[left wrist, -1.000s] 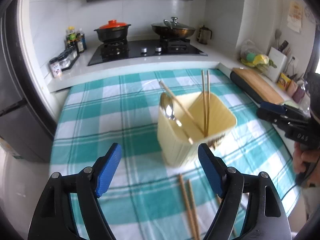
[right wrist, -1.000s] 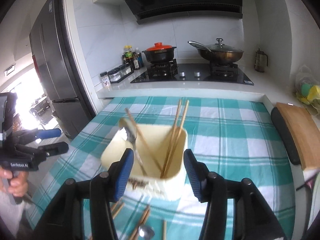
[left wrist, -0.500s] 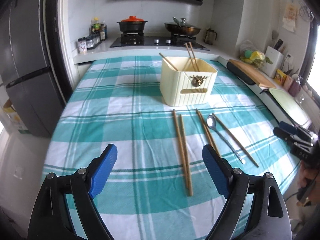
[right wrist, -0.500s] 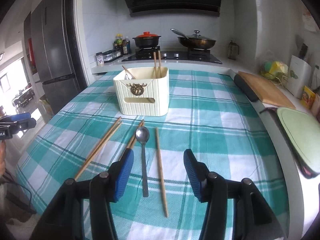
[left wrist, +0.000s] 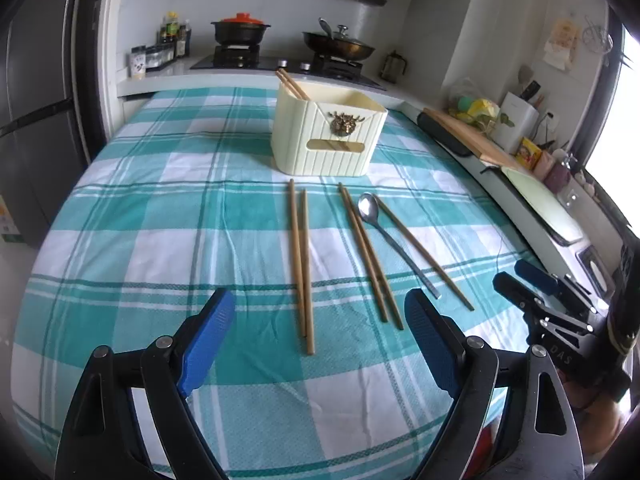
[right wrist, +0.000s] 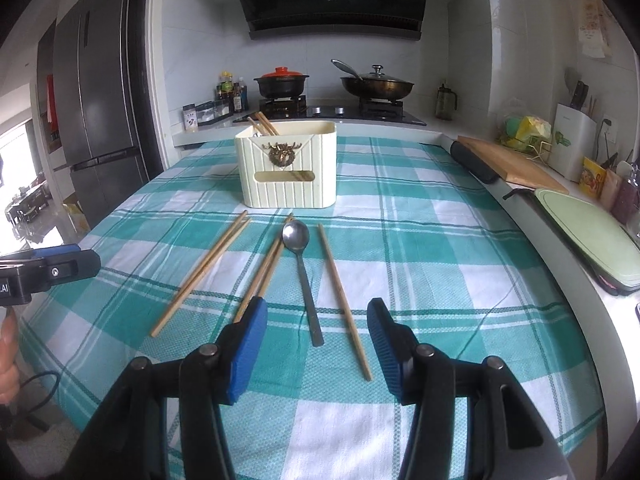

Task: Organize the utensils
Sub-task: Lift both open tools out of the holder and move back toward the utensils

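Pulled back from the cream holder (right wrist: 289, 168) since a second ago: then close under both tools, now far ahead past the loose utensils. Left gripper (left wrist: 316, 340) spread wide, jaws just opened further, nothing between them. Right gripper (right wrist: 314, 344) about half open, empty. Just ahead of it on the checked cloth (right wrist: 420, 248), spoon (right wrist: 302, 276) lengthwise, handle near, bowl toward the holder. Single chopstick (right wrist: 344, 300) just right of it, two pairs (right wrist: 202, 276) fanning left, all running near to far. Chopsticks (right wrist: 262, 124) leaning in the holder, count unclear.
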The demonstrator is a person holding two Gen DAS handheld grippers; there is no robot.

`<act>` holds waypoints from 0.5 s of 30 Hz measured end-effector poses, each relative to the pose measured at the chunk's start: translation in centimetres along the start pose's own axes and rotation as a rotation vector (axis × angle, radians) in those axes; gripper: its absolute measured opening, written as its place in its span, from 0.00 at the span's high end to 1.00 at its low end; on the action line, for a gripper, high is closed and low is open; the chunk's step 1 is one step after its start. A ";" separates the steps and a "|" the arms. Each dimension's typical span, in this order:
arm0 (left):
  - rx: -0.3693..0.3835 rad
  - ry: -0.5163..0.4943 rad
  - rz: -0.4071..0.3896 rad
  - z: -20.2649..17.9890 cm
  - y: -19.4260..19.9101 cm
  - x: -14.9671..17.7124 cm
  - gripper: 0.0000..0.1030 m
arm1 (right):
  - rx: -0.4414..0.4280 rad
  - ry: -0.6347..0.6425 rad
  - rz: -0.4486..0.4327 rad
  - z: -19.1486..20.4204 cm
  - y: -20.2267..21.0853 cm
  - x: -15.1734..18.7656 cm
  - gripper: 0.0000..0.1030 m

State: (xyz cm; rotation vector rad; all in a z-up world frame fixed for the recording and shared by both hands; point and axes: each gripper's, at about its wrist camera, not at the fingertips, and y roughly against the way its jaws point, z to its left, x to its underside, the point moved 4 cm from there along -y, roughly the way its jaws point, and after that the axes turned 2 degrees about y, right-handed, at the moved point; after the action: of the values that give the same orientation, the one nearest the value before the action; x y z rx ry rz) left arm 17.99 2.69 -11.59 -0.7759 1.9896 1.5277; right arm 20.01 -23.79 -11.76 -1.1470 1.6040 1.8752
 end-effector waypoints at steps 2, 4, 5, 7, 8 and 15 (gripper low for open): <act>-0.027 -0.013 -0.012 0.0 0.1 0.1 0.15 | -0.003 0.001 -0.006 0.2 0.1 -0.1 0.49; -0.045 -0.020 -0.019 0.1 0.2 0.2 0.14 | 0.001 0.007 -0.014 0.3 0.3 -0.1 0.49; -0.049 -0.018 -0.020 0.2 0.1 0.2 0.13 | 0.004 0.009 -0.016 0.3 0.3 0.0 0.49; -0.057 -0.013 -0.018 0.3 0.0 0.3 0.13 | 0.010 0.012 -0.014 0.3 0.3 0.1 0.49; -0.060 -0.012 -0.015 0.3 -0.2 0.4 0.13 | 0.012 0.012 -0.014 0.3 0.3 0.3 0.49; -0.071 -0.019 -0.002 -0.1 -0.6 0.9 0.13 | 0.014 0.008 -0.011 0.0 0.2 1.0 0.49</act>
State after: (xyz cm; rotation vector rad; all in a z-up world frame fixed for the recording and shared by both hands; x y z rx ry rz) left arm 17.74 2.32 -12.58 -0.7889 1.9291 1.6063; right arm 19.24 -24.00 -12.41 -1.1568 1.6095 1.8523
